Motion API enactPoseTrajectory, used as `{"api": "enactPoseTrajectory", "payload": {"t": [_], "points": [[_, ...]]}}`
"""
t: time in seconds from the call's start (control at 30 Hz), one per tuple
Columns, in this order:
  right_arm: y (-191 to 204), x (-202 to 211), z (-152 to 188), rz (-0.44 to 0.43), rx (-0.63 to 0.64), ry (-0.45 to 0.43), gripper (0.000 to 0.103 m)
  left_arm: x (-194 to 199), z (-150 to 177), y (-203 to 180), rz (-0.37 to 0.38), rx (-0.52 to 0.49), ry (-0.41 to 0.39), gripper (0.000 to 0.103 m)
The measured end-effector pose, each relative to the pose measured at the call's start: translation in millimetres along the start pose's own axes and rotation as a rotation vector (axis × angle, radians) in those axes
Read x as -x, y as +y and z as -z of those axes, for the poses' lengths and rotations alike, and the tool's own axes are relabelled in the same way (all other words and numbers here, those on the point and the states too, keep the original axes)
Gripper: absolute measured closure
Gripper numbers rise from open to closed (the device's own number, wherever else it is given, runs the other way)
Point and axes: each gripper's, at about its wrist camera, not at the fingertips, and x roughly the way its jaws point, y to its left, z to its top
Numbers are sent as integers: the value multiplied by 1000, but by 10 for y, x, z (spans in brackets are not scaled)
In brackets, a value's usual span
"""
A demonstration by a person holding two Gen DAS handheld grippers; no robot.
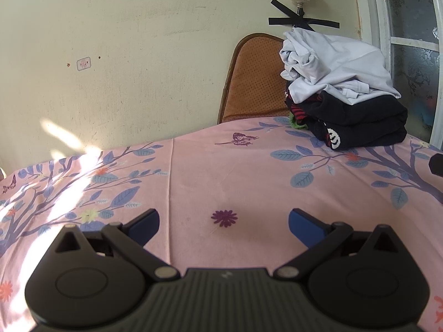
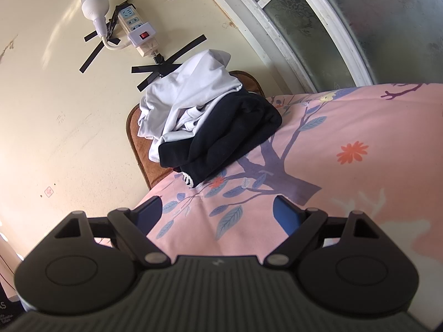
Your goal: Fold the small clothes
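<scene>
A pile of clothes sits at the far side of the pink flowered bed sheet (image 1: 221, 171). Its top is a crumpled white garment (image 1: 337, 66) and under it lies a folded black garment (image 1: 360, 121) with a white print. A bit of green cloth (image 1: 297, 123) peeks out below. The same white garment (image 2: 188, 102) and black garment (image 2: 227, 135) show in the right wrist view, ahead of the fingers. My left gripper (image 1: 223, 225) hovers open over bare sheet, well short of the pile. My right gripper (image 2: 217, 213) is open too and holds nothing.
An orange-brown cushioned chair back (image 1: 254, 80) stands behind the pile against the cream wall. A power strip (image 2: 135, 27) and a lamp bulb (image 2: 92, 2) are taped to the wall above. A window frame (image 2: 290, 27) runs at the right. A dark object (image 1: 437, 163) shows at the right edge.
</scene>
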Motion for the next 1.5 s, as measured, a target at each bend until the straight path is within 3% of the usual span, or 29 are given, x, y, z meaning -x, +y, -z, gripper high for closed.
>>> {"api": "enactPoseTrajectory", "payload": {"t": [0.27,1.5], "points": [[-4,2,0,0,-2,-2,13,46,9,-60,-1,-47,-30,0],[-4,9,2,-6,-12,-4,11,38,7,-17,-71,-14,-27,0]]}}
